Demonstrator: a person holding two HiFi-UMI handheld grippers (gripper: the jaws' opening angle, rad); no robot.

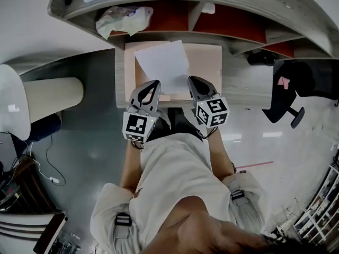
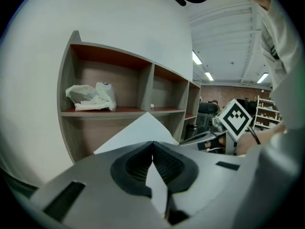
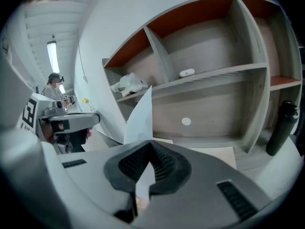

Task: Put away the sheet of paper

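Observation:
A white sheet of paper [image 1: 162, 62] hangs over a pale wooden desk top [image 1: 207, 62], held by its near edge between both grippers. My left gripper [image 1: 154, 82] is shut on the sheet's left near corner, and my right gripper [image 1: 191, 80] is shut on its right near corner. In the left gripper view the paper [image 2: 138, 131] rises from the closed jaws [image 2: 152, 142] toward the shelf unit [image 2: 119, 111]. In the right gripper view the paper [image 3: 141, 117] stands on edge out of the closed jaws [image 3: 151, 141].
The shelf unit [image 1: 222, 28] stands behind the desk. It holds a crumpled plastic bag [image 1: 123, 19] on the left and a small white object [image 3: 187, 72] in a middle cell. A dark bottle [image 3: 281, 128] stands at the desk's right. A black office chair [image 1: 288, 97] is to the right.

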